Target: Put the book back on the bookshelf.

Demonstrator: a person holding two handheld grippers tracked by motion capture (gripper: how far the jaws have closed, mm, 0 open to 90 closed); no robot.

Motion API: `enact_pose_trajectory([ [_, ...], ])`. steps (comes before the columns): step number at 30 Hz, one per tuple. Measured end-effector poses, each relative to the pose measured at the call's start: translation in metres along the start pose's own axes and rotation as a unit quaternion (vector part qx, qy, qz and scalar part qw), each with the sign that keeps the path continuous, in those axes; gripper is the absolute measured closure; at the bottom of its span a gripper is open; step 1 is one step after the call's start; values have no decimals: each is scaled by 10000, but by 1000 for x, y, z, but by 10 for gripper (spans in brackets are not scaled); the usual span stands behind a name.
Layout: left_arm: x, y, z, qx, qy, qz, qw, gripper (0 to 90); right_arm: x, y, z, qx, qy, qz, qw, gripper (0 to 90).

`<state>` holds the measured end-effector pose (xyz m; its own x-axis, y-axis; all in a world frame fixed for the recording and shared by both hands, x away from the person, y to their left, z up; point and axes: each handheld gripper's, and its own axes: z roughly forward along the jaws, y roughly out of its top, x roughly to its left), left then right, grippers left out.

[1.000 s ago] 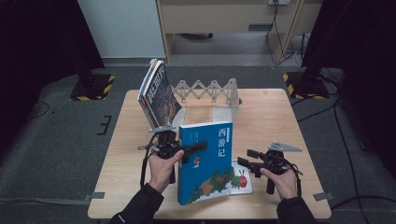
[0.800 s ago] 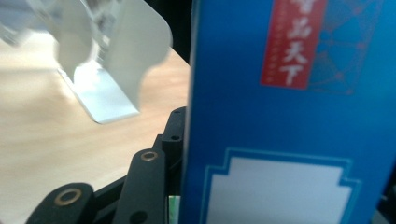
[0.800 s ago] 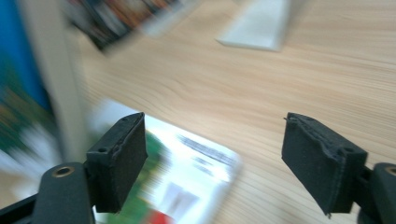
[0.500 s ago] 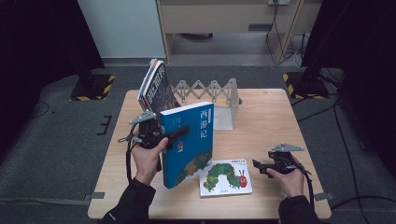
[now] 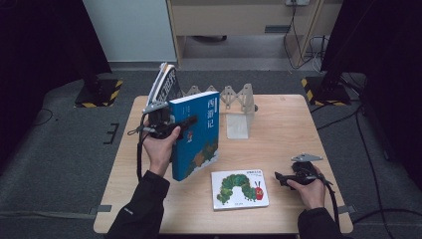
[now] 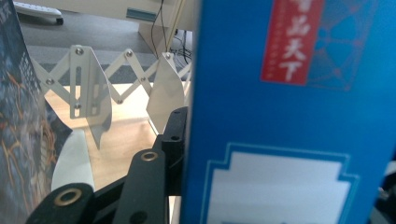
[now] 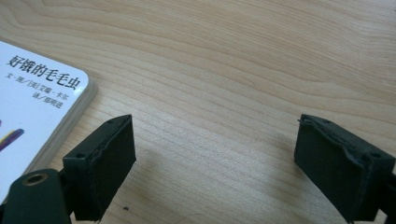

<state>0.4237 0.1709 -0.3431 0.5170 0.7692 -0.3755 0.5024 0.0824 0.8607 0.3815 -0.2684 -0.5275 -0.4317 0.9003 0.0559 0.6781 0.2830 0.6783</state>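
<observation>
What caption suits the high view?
Left gripper holds a blue book upright near the rack; right gripper open beside caterpillar book.

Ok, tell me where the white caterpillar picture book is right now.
In the high view the white caterpillar picture book lies flat near the wooden table's front edge, between the upright blue hardcover book and the right gripper.

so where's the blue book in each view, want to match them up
High view: the blue book stands upright left of centre, clamped in the left hand-held gripper.
Left gripper view: its cover covers the right half, close up.
Right gripper view: not in it; there the caterpillar book lies at the left edge.
Shared landmark: the folding metal book rack behind the blue book, also at upper left in the left gripper view.
</observation>
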Motion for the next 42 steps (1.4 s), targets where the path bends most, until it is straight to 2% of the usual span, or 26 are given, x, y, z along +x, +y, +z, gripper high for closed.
enact_pose_trajectory([
  [4,1,9,11,-58,98,26,9999,601,-1,-1,2,69,-23,-51,10000,118],
  [9,1,19,27,-83,317,181,9993,602,-2,-2,3,56,-45,-111,9999,113],
  [12,2,22,38,-97,454,327,9984,603,-1,-2,4,28,-116,-160,9998,106],
  [16,6,24,51,-110,594,416,9973,603,-1,-4,6,-22,-164,-230,9996,74],
  [19,10,24,60,-173,691,413,9966,603,-1,-7,6,-152,-177,-189,9995,68],
  [21,14,25,66,-237,740,335,9964,603,-1,-9,7,-247,-189,-187,9993,62],
  [24,16,25,72,-398,825,281,9954,603,0,-9,7,-245,-191,-188,9993,61],
  [29,19,23,86,-506,1047,392,9924,604,-1,-9,7,-235,-198,-192,9993,55],
  [33,21,18,99,-454,1124,473,9915,603,-1,-9,7,-231,-179,-187,9994,52],
  [38,23,11,115,-384,1069,493,9923,603,-1,-9,7,-236,-187,-192,9994,51],
  [39,22,10,116,-422,1078,562,9917,603,-1,-9,7,-227,-183,-194,9994,51],
  [42,23,10,117,-477,1033,514,9922,603,0,-9,7,-225,-193,-189,9994,50],
])
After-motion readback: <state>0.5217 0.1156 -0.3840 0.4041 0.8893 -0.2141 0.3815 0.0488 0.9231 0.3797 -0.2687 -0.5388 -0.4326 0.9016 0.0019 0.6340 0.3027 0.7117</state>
